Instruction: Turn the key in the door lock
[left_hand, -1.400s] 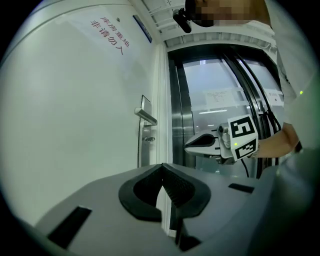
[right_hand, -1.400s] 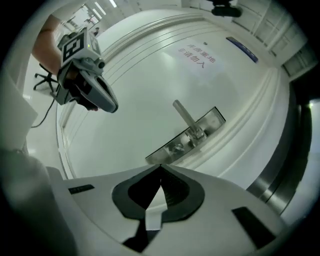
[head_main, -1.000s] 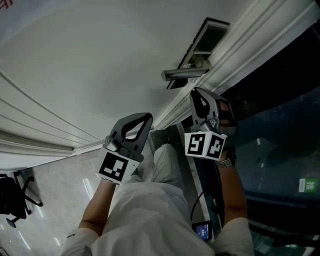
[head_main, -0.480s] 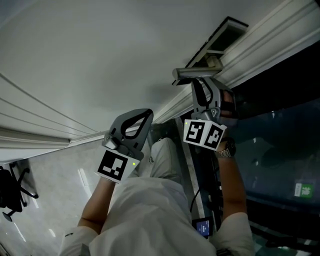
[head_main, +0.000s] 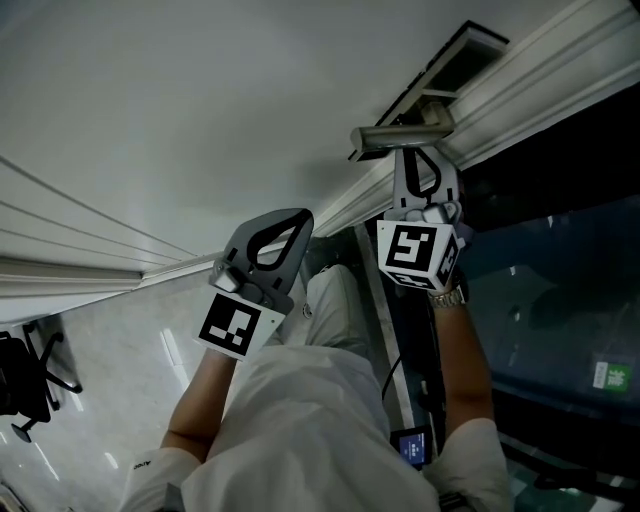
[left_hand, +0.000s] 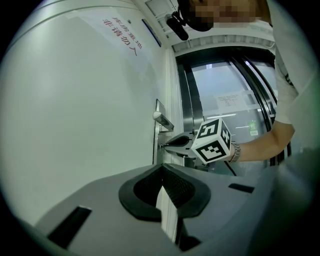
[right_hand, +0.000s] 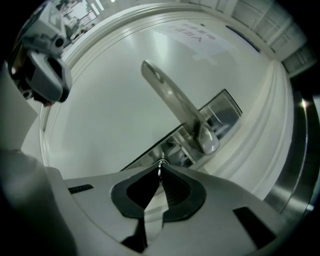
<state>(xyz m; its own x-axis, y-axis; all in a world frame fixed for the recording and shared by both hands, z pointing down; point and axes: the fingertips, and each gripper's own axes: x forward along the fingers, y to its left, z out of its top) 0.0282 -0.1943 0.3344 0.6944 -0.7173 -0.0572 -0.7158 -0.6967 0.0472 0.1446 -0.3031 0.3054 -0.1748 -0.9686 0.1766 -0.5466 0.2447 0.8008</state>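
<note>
right gripper (right_hand: 160, 176): jaws just closed down, tips pinching key (right_hand: 159, 167)
key: at jaw tips, in lock plate (right_hand: 220, 116), lever handle (right_hand: 172, 102) above
left gripper (left_hand: 162, 172): jaws together, empty
door sign (left_hand: 120, 35): red Chinese lettering, unreadable

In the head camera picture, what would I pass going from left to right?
Black chair, left tongs, right tongs (jaws just closed on the key), green sign.
</note>
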